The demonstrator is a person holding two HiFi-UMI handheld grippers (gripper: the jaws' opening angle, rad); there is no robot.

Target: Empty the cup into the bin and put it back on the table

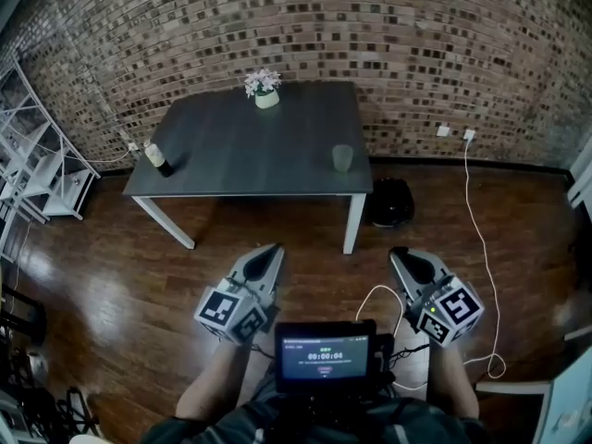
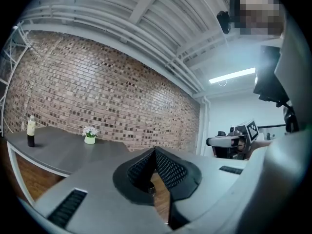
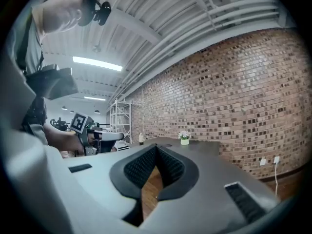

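Brick wall (image 1: 296, 26) stands behind a dark bench (image 1: 250, 146) on a wooden floor (image 1: 111, 285). The cup (image 1: 343, 158), pale green and upright, stands on the bench near its front right corner; its contents cannot be made out. The bin (image 1: 392, 202), black, sits on the floor just beside the bench's right front leg (image 1: 352, 222), below and to the right of the cup. A flower pot (image 1: 265, 91) stands at the far edge of the bench, and a bottle (image 1: 157, 156) stands near its front left corner. The left tool (image 1: 274, 249) and the right tool (image 1: 397, 253) are held low over the floor, well apart from the bench, and both point toward it. Each tool is clenched, tips together, with nothing between them; only floor shows through the gap behind the tips. A small screen (image 1: 324, 354) sits between the two tools, close to the person. A white cable (image 1: 476, 211) runs from the wall down across the floor at the right. White shelves (image 1: 37, 169) stand at the left.
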